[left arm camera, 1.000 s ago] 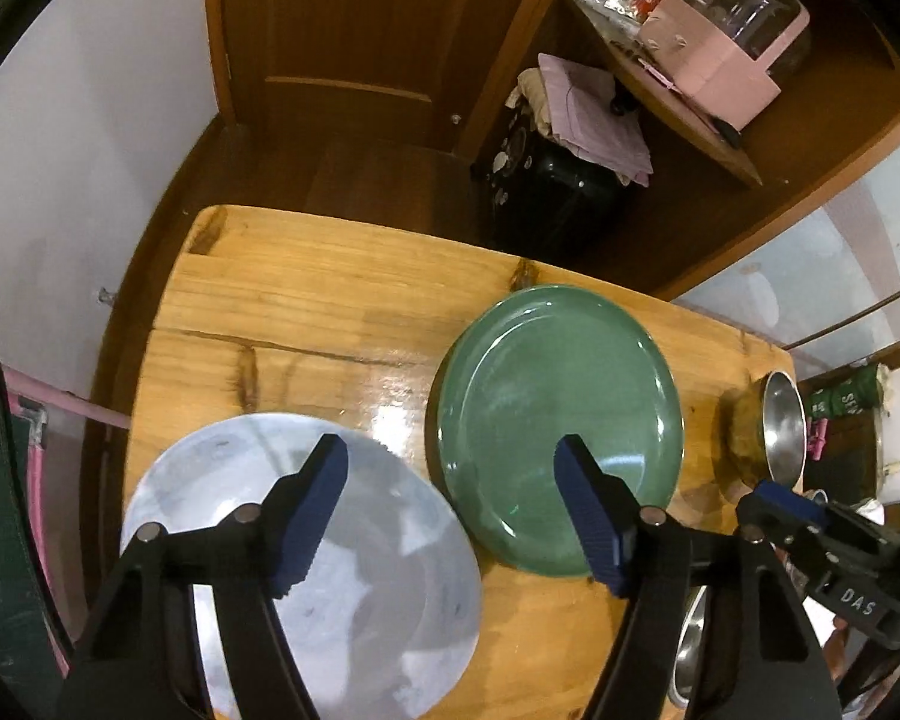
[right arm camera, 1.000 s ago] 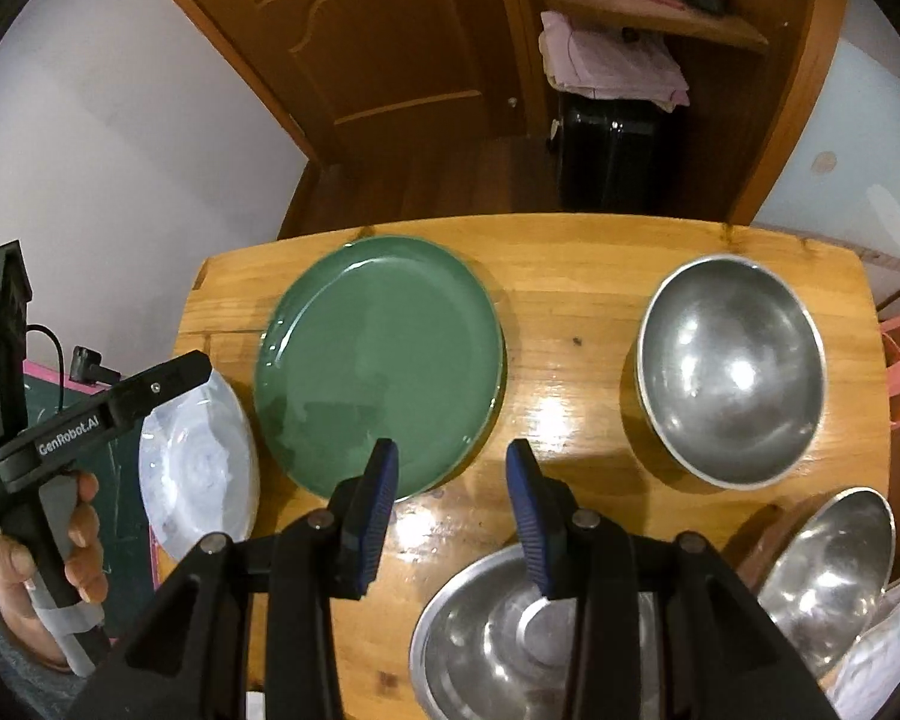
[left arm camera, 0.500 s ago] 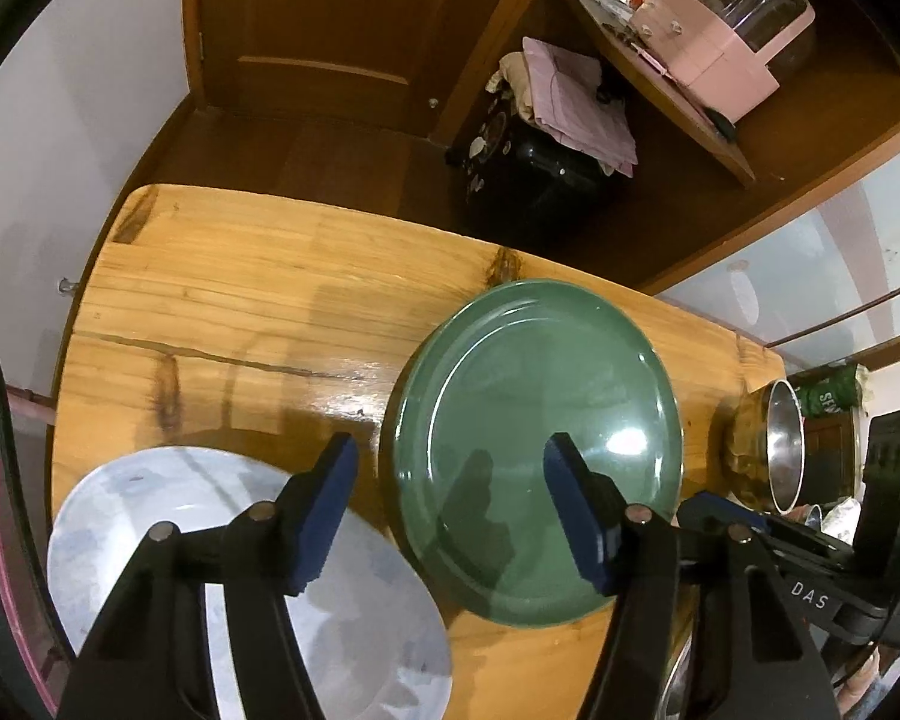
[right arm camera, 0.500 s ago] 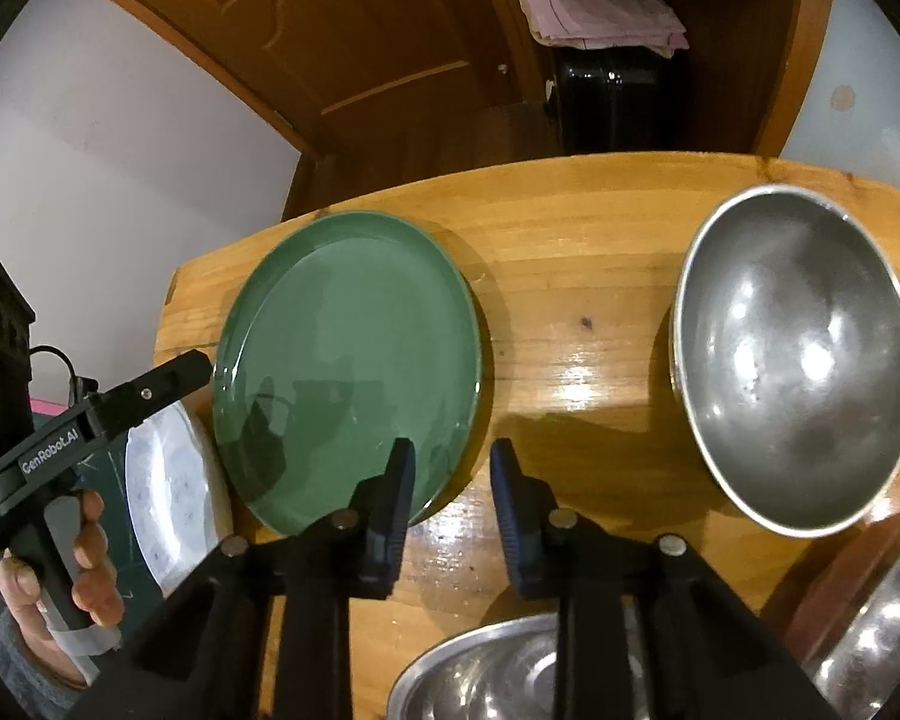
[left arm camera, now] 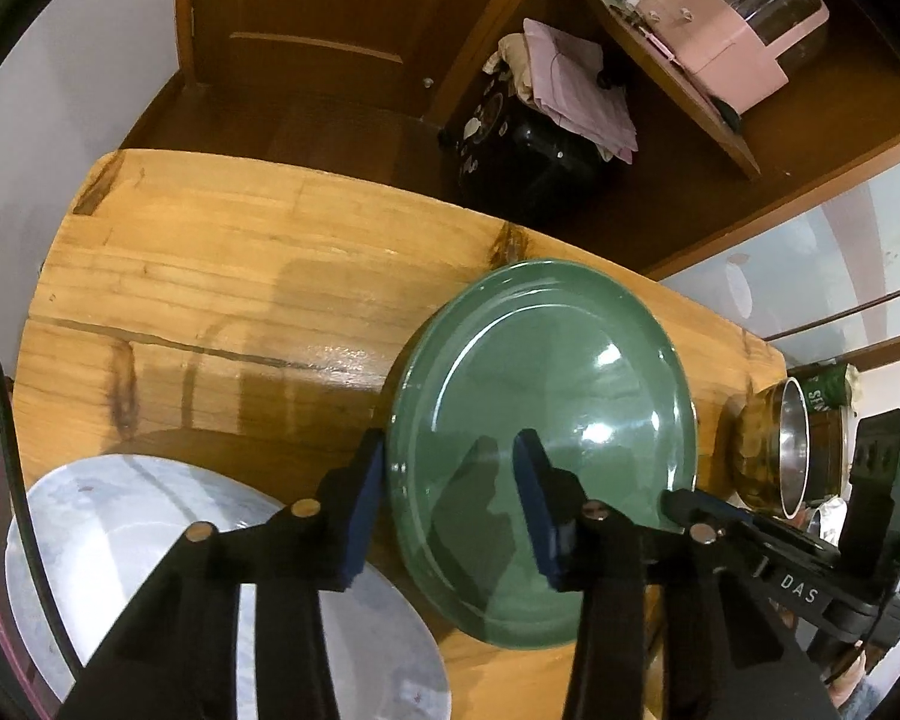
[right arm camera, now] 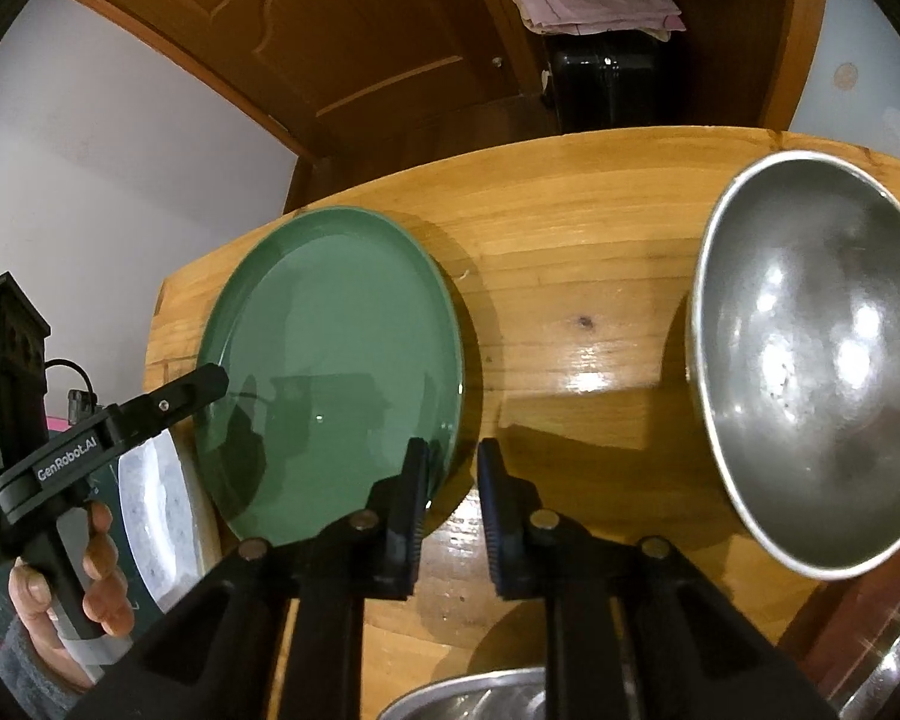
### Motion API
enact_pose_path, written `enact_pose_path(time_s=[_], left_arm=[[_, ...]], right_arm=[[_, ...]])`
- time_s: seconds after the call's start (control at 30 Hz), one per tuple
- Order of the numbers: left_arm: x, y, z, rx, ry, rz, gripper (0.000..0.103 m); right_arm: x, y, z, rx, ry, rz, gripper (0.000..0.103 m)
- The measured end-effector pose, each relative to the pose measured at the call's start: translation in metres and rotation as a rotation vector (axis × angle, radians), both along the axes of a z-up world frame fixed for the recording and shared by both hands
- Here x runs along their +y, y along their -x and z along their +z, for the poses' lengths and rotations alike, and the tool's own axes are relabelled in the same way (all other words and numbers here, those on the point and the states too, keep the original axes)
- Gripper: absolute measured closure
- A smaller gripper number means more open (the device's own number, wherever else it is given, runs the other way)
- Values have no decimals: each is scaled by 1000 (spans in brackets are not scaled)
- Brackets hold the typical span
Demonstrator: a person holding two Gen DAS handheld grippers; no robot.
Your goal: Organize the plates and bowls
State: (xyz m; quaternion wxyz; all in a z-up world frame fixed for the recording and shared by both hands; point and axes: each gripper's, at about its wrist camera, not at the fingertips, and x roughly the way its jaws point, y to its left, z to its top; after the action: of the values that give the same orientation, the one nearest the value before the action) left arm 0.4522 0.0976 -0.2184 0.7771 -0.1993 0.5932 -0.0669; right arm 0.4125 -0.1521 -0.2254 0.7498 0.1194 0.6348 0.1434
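A round green plate [left arm camera: 546, 438] lies flat on the wooden table [left arm camera: 210, 276]; it also shows in the right wrist view [right arm camera: 330, 360]. My left gripper [left arm camera: 450, 480] is open and straddles the plate's left rim, one finger outside it and one over the plate. My right gripper [right arm camera: 453, 474] is partly open and straddles the plate's near right rim. A white marbled plate [left arm camera: 150, 564] lies at the left, under the left gripper's arm, and shows in the right wrist view [right arm camera: 156, 516].
A large steel bowl [right arm camera: 810, 360] sits on the table's right side. Another steel bowl's rim [right arm camera: 468, 696] shows at the bottom edge. A small steel bowl [left arm camera: 792, 450] stands past the green plate. A dark suitcase [left arm camera: 522, 150] stands behind the table.
Both grippers have moved in toward the green plate and their jaws have narrowed. Each now straddles a rim of the plate.
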Motion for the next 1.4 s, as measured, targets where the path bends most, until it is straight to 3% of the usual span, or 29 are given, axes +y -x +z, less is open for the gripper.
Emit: enact_pose_path(time_s=[0.2, 0.37, 0.47, 0.8, 1.0, 1.4], left_arm=[[2, 0, -4, 19, 16, -10, 71], [10, 3, -7, 30, 4, -7, 91], [12, 5, -8, 35, 15, -5, 95], [-7, 12, -5, 58, -17, -87, 98], [-8, 9, -6, 58, 6, -75, 96], [-17, 16, -5, 55, 1, -82, 95]], right_arm=[[1, -2, -3, -3, -9, 1, 92], [-2, -2, -4, -7, -10, -8, 92], [-2, 0, -2, -11, -11, -14, 93], [-13, 5, 13, -30, 51, 37, 94], [-17, 7, 6, -13, 72, 32, 95], [-18, 11, 10, -63, 93, 35, 95]])
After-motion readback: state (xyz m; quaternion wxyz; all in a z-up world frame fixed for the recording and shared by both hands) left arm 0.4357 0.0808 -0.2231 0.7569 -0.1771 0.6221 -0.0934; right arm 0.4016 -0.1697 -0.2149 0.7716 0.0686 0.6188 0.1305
